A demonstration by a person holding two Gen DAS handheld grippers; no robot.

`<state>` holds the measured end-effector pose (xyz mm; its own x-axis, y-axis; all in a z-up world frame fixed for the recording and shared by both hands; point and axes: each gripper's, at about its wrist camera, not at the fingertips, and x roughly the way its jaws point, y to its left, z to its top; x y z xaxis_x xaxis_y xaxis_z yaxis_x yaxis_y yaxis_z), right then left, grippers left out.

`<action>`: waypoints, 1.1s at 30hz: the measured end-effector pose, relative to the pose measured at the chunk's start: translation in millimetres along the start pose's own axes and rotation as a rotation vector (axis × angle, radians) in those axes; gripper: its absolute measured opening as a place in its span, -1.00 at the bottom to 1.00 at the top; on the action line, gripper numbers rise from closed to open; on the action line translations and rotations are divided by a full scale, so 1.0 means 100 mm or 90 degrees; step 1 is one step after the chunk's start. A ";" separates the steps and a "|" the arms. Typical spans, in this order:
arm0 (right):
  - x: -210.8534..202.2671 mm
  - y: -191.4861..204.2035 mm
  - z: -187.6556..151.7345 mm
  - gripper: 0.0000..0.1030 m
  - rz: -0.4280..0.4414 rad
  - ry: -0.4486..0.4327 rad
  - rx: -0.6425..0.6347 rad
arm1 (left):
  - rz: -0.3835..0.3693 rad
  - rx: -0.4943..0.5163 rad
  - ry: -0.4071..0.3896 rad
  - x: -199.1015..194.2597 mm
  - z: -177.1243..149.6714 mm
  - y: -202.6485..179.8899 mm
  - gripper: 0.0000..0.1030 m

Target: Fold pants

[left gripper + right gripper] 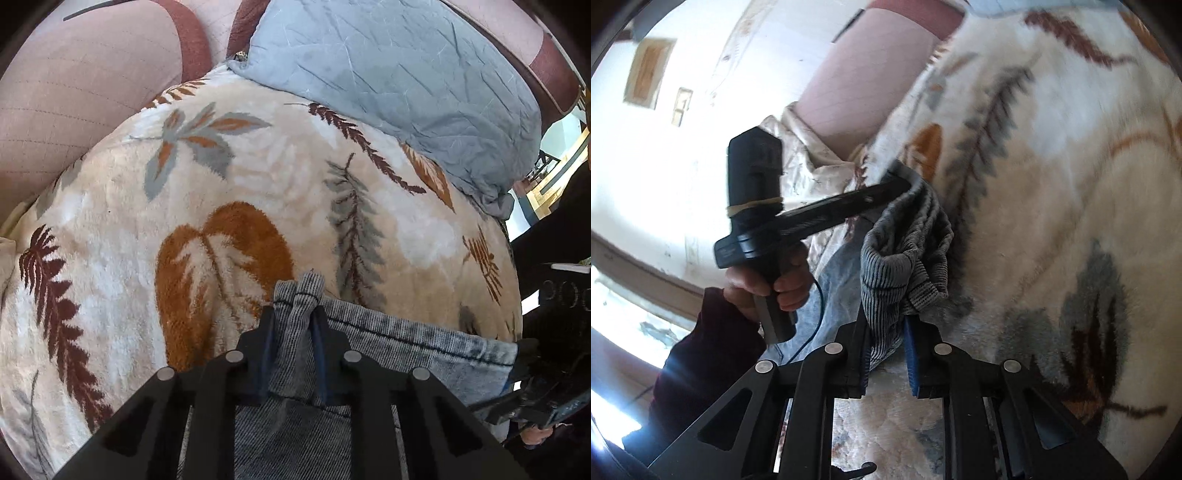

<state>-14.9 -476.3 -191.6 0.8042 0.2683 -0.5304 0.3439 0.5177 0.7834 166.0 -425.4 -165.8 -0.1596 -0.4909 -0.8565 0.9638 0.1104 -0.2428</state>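
Observation:
The pants (406,339) are grey-blue washed denim, held up over a leaf-patterned fleece blanket (258,177). My left gripper (293,314) is shut on a bunched edge of the pants, which sticks out above its fingertips. My right gripper (888,325) is shut on another bunched part of the pants (905,258). In the right wrist view the left gripper (894,177) and the hand holding it reach in from the left, pinching the same fabric a short way off. The right gripper shows at the lower right of the left wrist view (524,354).
A grey-blue quilted pillow (388,74) lies at the head of the bed against a pink padded headboard (74,92). A cream sheet (820,162) hangs off the bed's side. White wall and a window are at the left of the right wrist view.

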 end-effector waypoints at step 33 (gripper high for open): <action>2.01 2.37 -2.01 -0.66 -0.207 0.308 -0.539 | 0.239 -0.402 -0.076 -2.22 -2.83 1.64 -0.57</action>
<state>131.3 -135.9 -177.6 0.3869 0.2138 -0.8970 -0.0951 0.9768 0.1918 299.1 -54.1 -144.3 0.2155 -0.4093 -0.8866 0.6371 0.7470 -0.1900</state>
